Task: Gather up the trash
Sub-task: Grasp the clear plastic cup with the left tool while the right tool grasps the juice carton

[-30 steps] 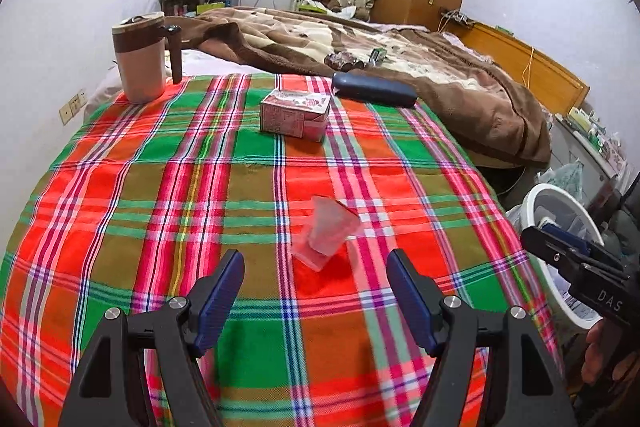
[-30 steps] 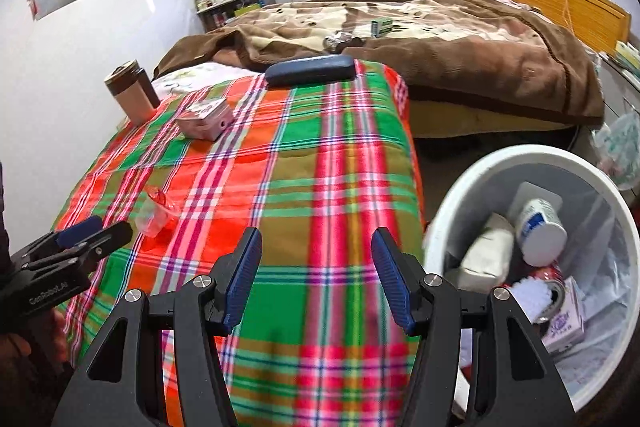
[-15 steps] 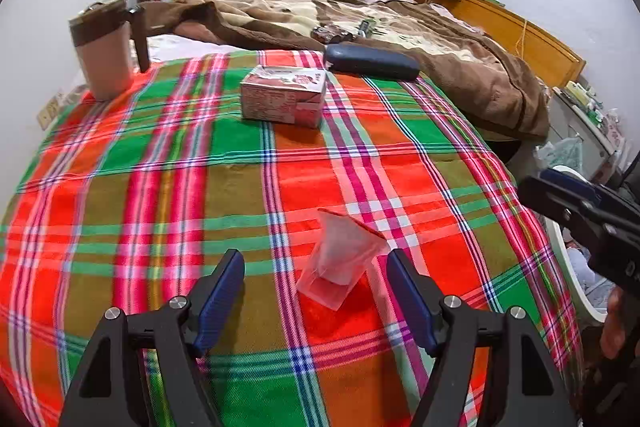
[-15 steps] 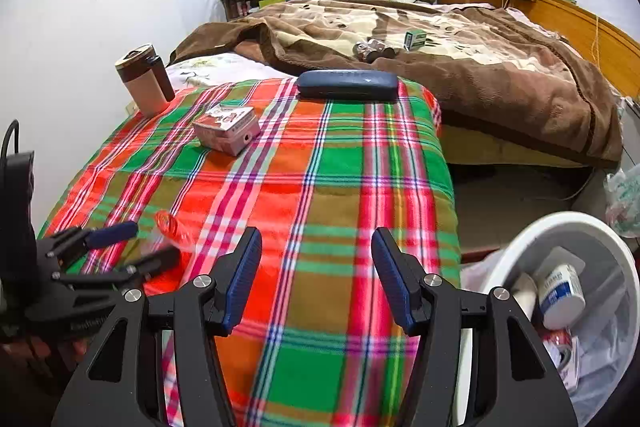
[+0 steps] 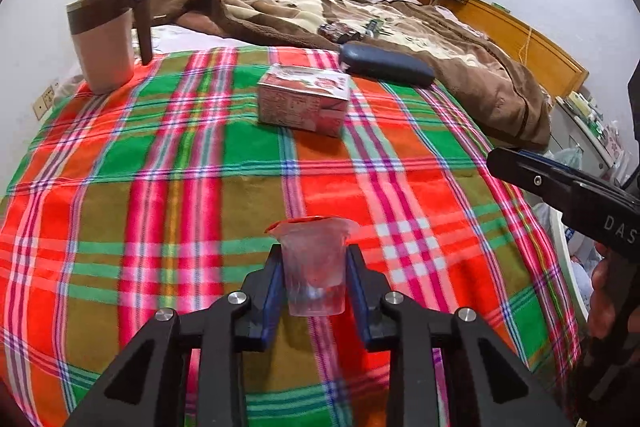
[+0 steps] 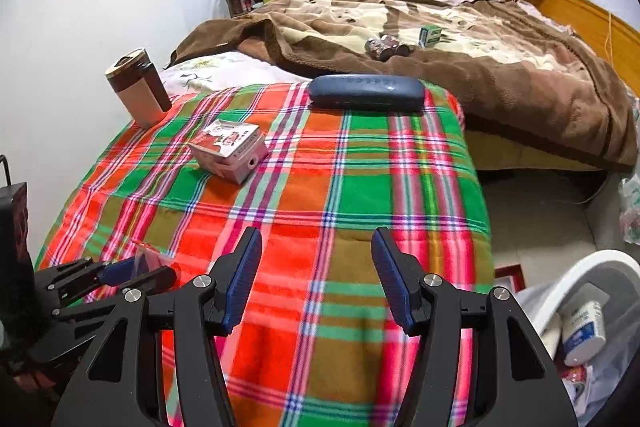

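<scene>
Clear plastic cup (image 5: 314, 267) clamped in left tool (image 5: 314, 281), right tool (image 6: 316, 281) apart, bin contents (image 6: 582, 331) only in right view

right gripper (image 6: 316, 283) gapes empty over plaid blanket (image 6: 360, 187); bin (image 6: 580, 279) beside

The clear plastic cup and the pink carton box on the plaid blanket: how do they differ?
The clear plastic cup is see-through, the pink carton box printed and opaque. The cup is tapered and round, the box flat-sided. The cup sits clamped in the left hand-held gripper; the box lies free, farther away. Both are over the plaid blanket.
</scene>
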The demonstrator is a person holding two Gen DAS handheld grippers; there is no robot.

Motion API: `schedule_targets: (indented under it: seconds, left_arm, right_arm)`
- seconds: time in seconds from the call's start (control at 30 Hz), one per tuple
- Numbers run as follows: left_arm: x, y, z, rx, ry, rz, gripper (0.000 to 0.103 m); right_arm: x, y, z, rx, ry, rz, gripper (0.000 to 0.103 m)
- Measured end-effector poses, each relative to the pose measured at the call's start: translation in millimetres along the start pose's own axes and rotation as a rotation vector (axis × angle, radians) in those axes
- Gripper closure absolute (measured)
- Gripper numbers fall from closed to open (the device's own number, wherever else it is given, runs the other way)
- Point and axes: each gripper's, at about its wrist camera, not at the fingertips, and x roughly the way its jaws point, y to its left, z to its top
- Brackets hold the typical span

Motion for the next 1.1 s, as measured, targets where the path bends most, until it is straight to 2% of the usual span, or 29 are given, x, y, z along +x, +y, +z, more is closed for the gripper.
schedule_targets:
  seconds: [0.17, 0.33, 0.5, 0.67, 0.77, 0.93, 1.1]
  left_arm:
    - [-4, 21, 5, -0.049, -0.03, 0.011, 0.073]
    - [-5, 41, 6, -0.091, -0.051, 0.05, 0.073]
    - [-1, 59, 5, -0.168, -0.05, 0.007, 0.073]
    - [3, 65, 5, -0.196, -0.05, -0.019, 0.073]
    - [4, 71, 4, -0.215, -0.051, -0.045, 0.073]
    - [5, 78, 3, -0.245, -0.057, -0.086, 0.073]
    - [6, 79, 3, -0.253, -0.059, -0.099, 0.073]
  right_arm:
    - [11, 9, 8, -0.008, -0.003, 0.045, 0.044]
    - [24, 27, 22, -0.068, -0.027, 0.089, 0.044]
    - [38, 42, 36, -0.137, -0.043, 0.129, 0.044]
    - [50, 55, 53, -0.203, -0.081, 0.161, 0.044]
    - [64, 60, 66, -0.196, -0.069, 0.213, 0.044]
    - [84, 69, 79, -0.25, -0.058, 0.214, 0.038]
    - [108, 61, 80, -0.251, 0.033, 0.252, 0.038]
